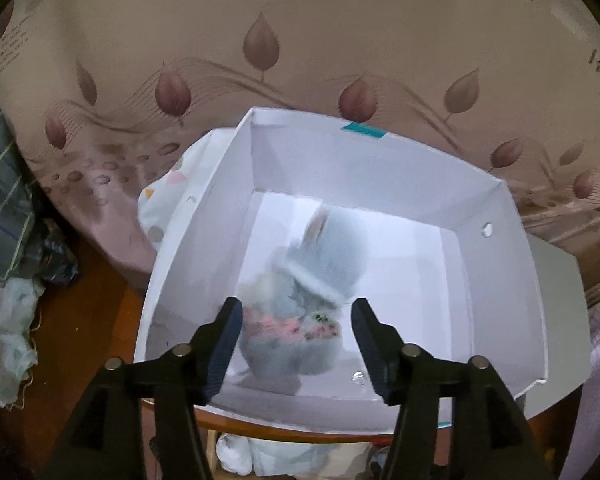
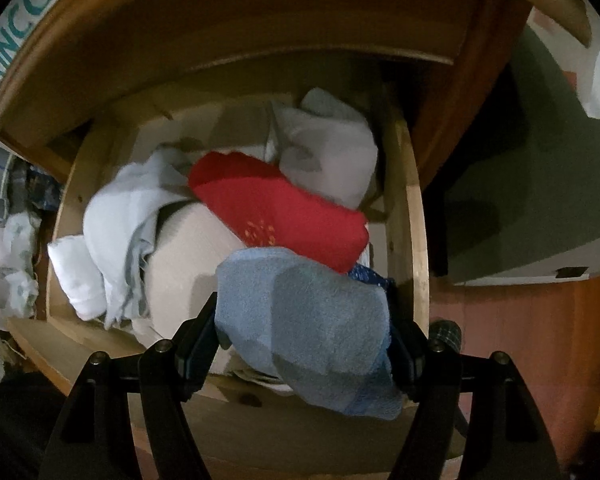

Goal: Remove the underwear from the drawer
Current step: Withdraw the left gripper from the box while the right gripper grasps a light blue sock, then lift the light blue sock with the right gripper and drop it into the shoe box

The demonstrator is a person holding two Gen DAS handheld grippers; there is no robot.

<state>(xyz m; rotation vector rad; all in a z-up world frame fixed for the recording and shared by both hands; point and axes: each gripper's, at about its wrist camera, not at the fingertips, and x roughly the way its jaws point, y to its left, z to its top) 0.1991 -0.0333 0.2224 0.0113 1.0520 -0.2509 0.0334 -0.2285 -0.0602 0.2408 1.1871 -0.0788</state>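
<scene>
In the left wrist view a white cardboard box [image 1: 204, 240] stands open below my left gripper [image 1: 296, 308]. The jaws are apart, and a blurred grey-blue piece of underwear with a pink patterned part [image 1: 304, 276] lies loose in the box beneath them, touching neither pad. In the right wrist view the wooden drawer [image 2: 404, 208] is pulled out and holds a red garment [image 2: 276, 212], a white one [image 2: 328, 152] and a pale grey one [image 2: 120, 216]. My right gripper [image 2: 304, 320] is shut on a blue terry underwear piece [image 2: 320, 352] that hangs over the drawer's front part.
A bed cover with a leaf print [image 1: 300, 40] rises behind the box. Plaid cloth [image 1: 0, 180] and a pale heap of clothes [image 1: 4, 320] lie at the left on the wooden floor [image 1: 80, 320]. A printed cloth [image 1: 160, 200] is wedged beside the box.
</scene>
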